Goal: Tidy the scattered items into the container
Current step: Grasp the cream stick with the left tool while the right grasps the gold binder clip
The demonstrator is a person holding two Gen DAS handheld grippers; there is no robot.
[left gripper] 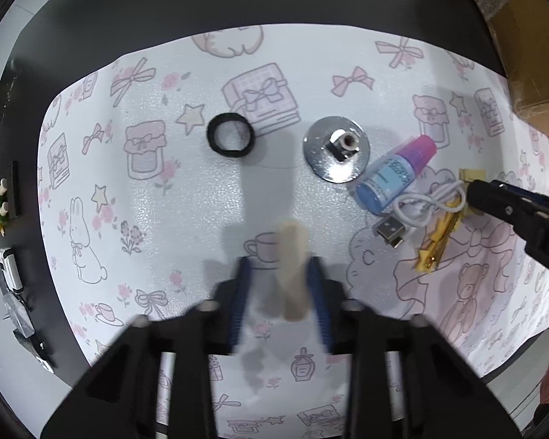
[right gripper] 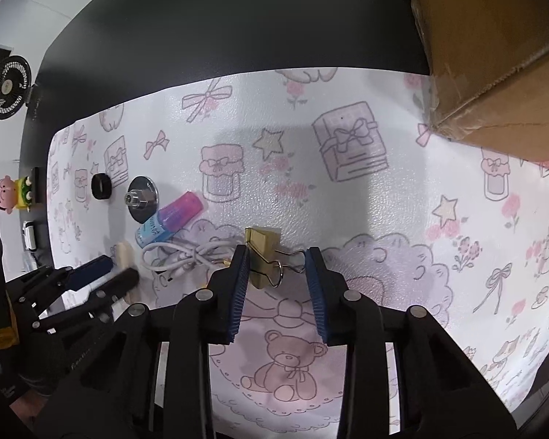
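The jaws of the left gripper [left gripper: 280, 278] are closed on a cream-coloured eraser-like block [left gripper: 292, 267], holding it above the printed mat [left gripper: 186, 197]; the block is blurred, so its exact kind cannot be told. The jaws of the right gripper [right gripper: 276, 267] stand apart, released, with the wire handles of a gold binder clip [right gripper: 261, 252] lying between the blue pads [right gripper: 239, 281]; the left pad is at or just beside the clip's body. Just left of the clip lies a coiled white USB cable [right gripper: 179, 256], and touching the cable is a small blue bottle with a pink cap [left gripper: 395, 177]. Beside the bottle sits a shiny round metal disc with a central stud [left gripper: 336, 148], and farther left a black ring [left gripper: 230, 139]. A cardboard box [right gripper: 501, 55] stands at the mat's far right corner.
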